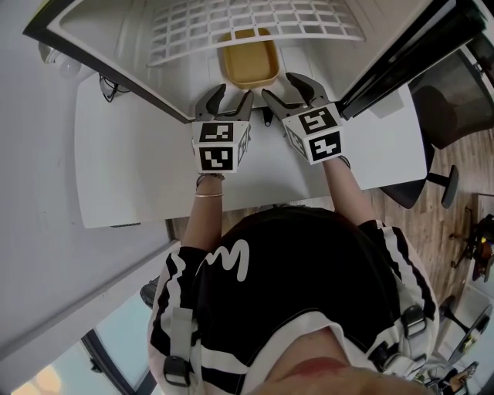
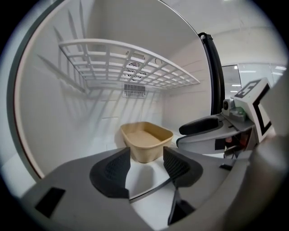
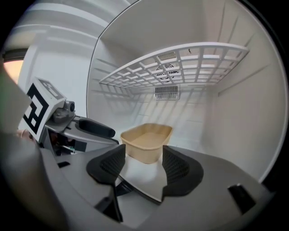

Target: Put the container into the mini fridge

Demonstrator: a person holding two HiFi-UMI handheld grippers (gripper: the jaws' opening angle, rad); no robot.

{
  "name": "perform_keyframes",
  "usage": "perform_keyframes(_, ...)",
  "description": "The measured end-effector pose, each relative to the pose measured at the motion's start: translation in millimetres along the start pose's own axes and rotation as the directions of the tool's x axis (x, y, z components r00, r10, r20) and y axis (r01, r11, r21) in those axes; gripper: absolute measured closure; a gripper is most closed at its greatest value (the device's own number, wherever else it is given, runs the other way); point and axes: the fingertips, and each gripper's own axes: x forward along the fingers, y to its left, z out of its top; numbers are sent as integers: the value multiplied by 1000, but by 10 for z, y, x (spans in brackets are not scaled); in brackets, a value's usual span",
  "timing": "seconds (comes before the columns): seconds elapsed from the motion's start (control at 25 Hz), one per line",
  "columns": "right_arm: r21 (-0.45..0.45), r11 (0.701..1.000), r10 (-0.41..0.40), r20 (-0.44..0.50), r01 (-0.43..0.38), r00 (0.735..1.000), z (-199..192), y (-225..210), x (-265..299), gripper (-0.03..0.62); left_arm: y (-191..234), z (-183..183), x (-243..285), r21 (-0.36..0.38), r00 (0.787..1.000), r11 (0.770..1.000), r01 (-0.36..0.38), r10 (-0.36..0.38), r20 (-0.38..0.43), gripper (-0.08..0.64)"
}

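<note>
Person in a black top with white stripes [image 1: 293,285] leans over a white table [image 1: 131,170]. Thin bracelet [image 1: 208,194] on the left wrist.

Both grippers side by side at the mouth of the mini fridge [image 1: 108,27], marker cubes toward the person.

Left gripper [image 1: 235,92]: jaws spread, nothing pinched. Its own view shows bare white fridge floor between the two ribbed pads [image 2: 110,171].

Right gripper [image 1: 278,85]: jaws likewise spread, nothing held. White floor and the floor's front lip between its pads [image 3: 178,169]. One of its dark fingers shows in the left gripper view, just beside the left gripper.

Container [image 1: 248,62]: tan, open-topped, rounded rectangle, empty. Upright on the fridge floor just beyond both sets of fingertips, roughly centred between the two grippers, clear of the pads in both gripper views [image 2: 145,140] [image 3: 146,137].

White wire shelf [image 1: 255,23] above the container, spanning the compartment. It hangs well above the rim of the container in both gripper views.

Slotted vent [image 2: 134,90] on the back wall behind the container, beneath the shelf.

Dark-edged fridge door [image 1: 417,54] swung open at the person's right. Office chair [image 1: 448,108] beyond the table on that side, on a wood floor.
</note>
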Motion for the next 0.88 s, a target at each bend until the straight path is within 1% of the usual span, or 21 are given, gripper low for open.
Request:
perform_keyframes(0.12,23,1000,-8,41,7,999,42,-10,-84,333,-19,56,-73,-12,999,1000,-9,9,38,330)
perform_keyframes(0.28,66,998,-4,73,0,997,48,-16,-179,333,-105,132,-194,-8,996,1000,-12,13,93,331)
perform_keyframes(0.48,73,997,2,110,-10,994,90,29,-298,334,-209,243,-354,1,986,1000,-15,14,164,331)
perform_keyframes(0.6,84,996,7,139,-19,990,124,78,-376,334,-243,263,-428,-22,981,1000,0,5,192,332)
perform_keyframes(0.8,53,998,28,190,-39,981,199,163,-509,336,-303,266,-514,-48,975,999,17,-6,221,355)
perform_keyframes(0.88,43,998,41,210,-51,977,225,201,-571,361,-333,266,-538,-49,973,999,23,-11,229,362)
